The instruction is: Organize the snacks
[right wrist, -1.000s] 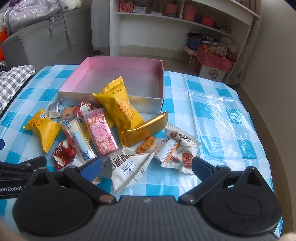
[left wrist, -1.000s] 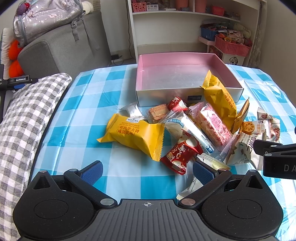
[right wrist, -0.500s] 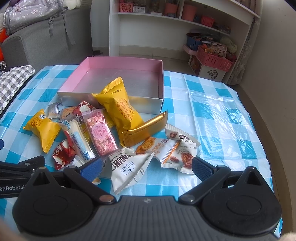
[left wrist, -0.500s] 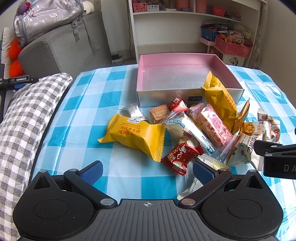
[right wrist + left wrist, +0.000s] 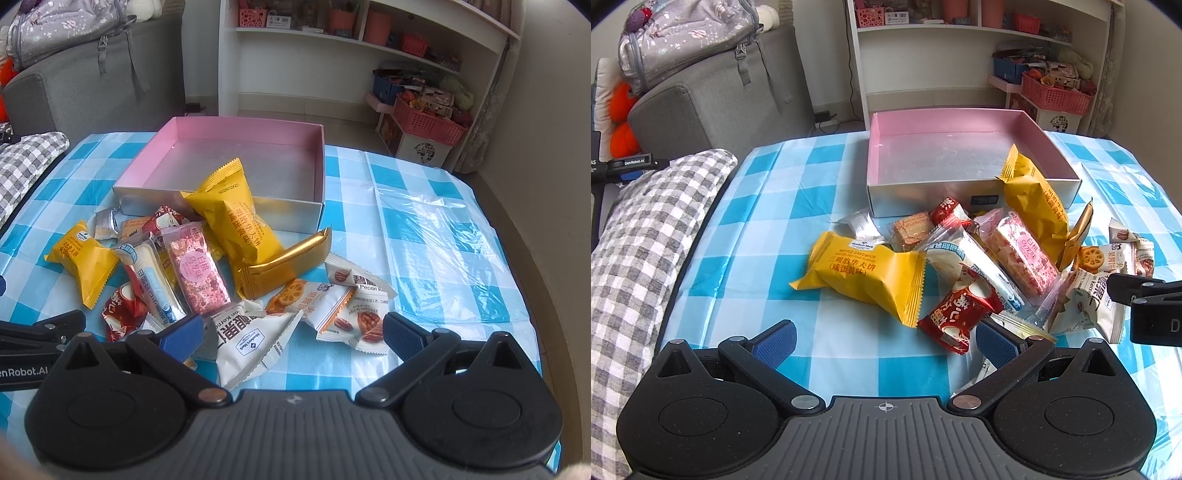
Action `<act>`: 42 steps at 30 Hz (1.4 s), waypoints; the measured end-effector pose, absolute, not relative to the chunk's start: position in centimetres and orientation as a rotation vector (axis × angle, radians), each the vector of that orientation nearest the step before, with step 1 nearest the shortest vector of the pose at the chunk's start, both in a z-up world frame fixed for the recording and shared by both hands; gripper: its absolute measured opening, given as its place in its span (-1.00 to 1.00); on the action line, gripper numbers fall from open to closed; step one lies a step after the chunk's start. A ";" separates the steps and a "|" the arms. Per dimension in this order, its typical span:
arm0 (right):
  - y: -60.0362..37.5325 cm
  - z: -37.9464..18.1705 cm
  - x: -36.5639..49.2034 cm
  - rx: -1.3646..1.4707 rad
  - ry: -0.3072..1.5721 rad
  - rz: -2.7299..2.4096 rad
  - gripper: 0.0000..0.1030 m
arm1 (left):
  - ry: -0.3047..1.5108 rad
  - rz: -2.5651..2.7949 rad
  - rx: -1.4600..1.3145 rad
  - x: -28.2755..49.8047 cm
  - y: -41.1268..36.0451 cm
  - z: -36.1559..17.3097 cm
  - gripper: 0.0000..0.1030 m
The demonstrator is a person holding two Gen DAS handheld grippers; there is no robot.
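Observation:
An empty pink box (image 5: 960, 122) (image 5: 243, 127) with silver walls stands at the back of the blue-checked table. A pile of snack packets lies in front of it: a yellow pastry packet (image 5: 864, 269) (image 5: 83, 258), a second yellow packet (image 5: 1034, 199) (image 5: 236, 218) leaning on the box, a red packet (image 5: 956, 310), a pink bar (image 5: 1019, 254) (image 5: 197, 273), a gold packet (image 5: 284, 264), white nut packets (image 5: 251, 339). My left gripper (image 5: 884, 341) is open and empty, near the yellow and red packets. My right gripper (image 5: 293, 334) is open and empty over the white packets.
A grey checked cushion (image 5: 639, 236) lies along the table's left edge. A grey sofa with a bag (image 5: 713, 92) and a white shelf unit (image 5: 362, 55) with red baskets stand beyond the table. The right gripper's body (image 5: 1145, 306) shows at the right of the left wrist view.

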State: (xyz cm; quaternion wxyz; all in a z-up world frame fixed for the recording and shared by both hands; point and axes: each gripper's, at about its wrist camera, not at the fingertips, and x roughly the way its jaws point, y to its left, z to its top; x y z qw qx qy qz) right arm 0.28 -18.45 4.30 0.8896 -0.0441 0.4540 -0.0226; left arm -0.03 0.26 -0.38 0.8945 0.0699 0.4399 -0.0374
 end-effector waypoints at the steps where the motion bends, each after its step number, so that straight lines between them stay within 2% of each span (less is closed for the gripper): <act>1: -18.6 4.5 0.4 -0.096 0.932 -0.038 1.00 | 0.904 -0.085 0.156 0.1 0.3 -0.3 1.00; 11: -20.1 5.2 3.9 -0.093 0.903 0.121 0.99 | 1.000 -0.278 0.139 3.4 1.7 -1.5 0.97; 18: -20.7 4.5 6.2 -0.004 0.903 0.246 0.77 | 0.981 -0.366 0.117 5.3 2.2 -1.6 0.95; 22: -20.4 3.8 7.4 0.031 0.915 0.305 0.56 | 0.984 -0.369 0.120 6.3 2.5 -2.6 0.78; 25: -20.0 3.1 8.2 0.024 0.930 0.300 0.42 | 0.985 -0.372 0.129 6.9 2.9 -3.2 0.74; 33: -19.9 1.2 9.5 0.022 0.969 0.290 0.24 | 0.957 -0.350 0.188 8.2 3.2 -4.3 0.74; 37: -19.5 0.3 9.8 -0.007 0.998 0.284 0.13 | 0.993 -0.331 0.081 9.2 4.1 -3.8 0.78; 42: -19.7 0.1 10.2 0.010 1.007 0.279 0.14 | 1.019 -0.238 -0.016 10.6 4.8 -3.5 0.78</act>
